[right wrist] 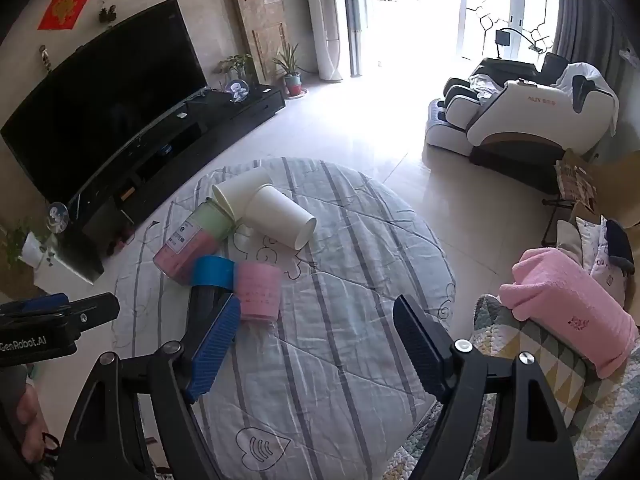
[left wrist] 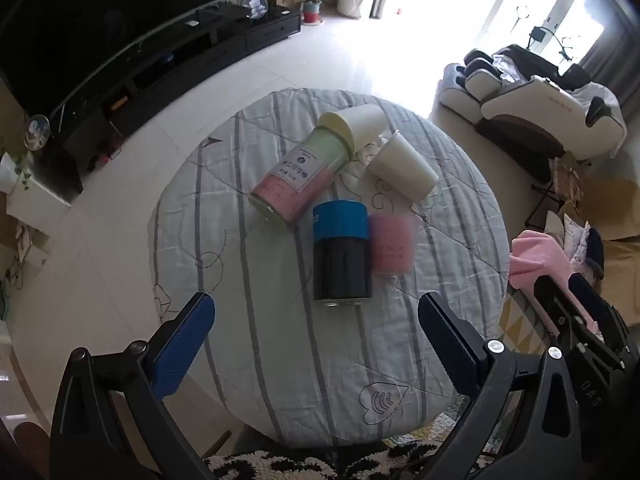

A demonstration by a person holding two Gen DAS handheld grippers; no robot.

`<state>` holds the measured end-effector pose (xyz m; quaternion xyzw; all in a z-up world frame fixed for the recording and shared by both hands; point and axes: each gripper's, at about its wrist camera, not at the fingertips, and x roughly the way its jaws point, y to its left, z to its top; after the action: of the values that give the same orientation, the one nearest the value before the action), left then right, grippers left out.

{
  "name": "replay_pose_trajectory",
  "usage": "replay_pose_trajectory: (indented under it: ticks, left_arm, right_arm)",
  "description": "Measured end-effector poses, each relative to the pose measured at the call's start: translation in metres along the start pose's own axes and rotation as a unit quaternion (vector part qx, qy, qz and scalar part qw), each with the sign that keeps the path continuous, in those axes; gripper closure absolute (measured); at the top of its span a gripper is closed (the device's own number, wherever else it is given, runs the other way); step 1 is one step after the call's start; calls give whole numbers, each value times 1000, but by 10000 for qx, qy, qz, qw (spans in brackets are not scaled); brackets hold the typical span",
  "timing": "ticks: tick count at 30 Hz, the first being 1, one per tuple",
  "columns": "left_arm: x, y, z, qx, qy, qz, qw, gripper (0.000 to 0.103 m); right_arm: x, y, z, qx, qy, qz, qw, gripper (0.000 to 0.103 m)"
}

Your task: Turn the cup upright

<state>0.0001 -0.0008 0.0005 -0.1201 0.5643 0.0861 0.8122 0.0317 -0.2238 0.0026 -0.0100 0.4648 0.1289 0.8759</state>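
A: What's nearest?

B: Both grippers, hanging above the near edge of the round bench (left wrist: 280, 360). The left gripper (left wrist: 316, 328) has its blue-padded fingers spread wide with nothing between them. The right gripper (right wrist: 316, 340) is the same: fingers apart, holding nothing.

A: And on the bench?

B: A striped quilted cloth (right wrist: 340, 320) covers it. Around the middle lies a cluster of containers. Closest to the near edge is a dark jar with a blue lid (left wrist: 341, 256), lying on its side, lid toward the far edge. Just to its right, touching or nearly so, is a small pink cup (left wrist: 391, 245); it looks blurred, and I cannot tell which way it stands.

A: Further on?

B: A clear jar with pink and green filling (left wrist: 298, 172) lies tilted on its side, its pale yellow lid pointing to the far edge. Right of it, a white paper cup (left wrist: 402, 170) lies on its side, mouth toward the right edge. Behind the jar's lid a second white paper cup (left wrist: 366, 122) also lies on its side, touching the lid.

A: Beyond the bench?

B: A pink towel (right wrist: 568, 312) sits off the right edge, a television (right wrist: 104, 96) on a dark stand stands at far left, and a massage chair (right wrist: 520, 120) at far right.
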Motion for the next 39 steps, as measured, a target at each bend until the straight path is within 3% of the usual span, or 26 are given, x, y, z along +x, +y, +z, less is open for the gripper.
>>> replay_pose_trajectory:
  ticks: [4, 8, 39]
  left_arm:
    - [-4, -6, -1, 298, -125, 32, 9995, 3]
    - [0, 0, 5, 151, 55, -38, 9999, 4]
    - [-13, -4, 2, 358, -254, 134, 9989, 4]
  right_arm:
    - [1, 0, 1, 10, 11, 29, 10000, 23]
    - [6, 7, 4, -98, 41, 81, 9999, 23]
    - [-1, 13, 2, -102, 52, 143, 9998, 23]
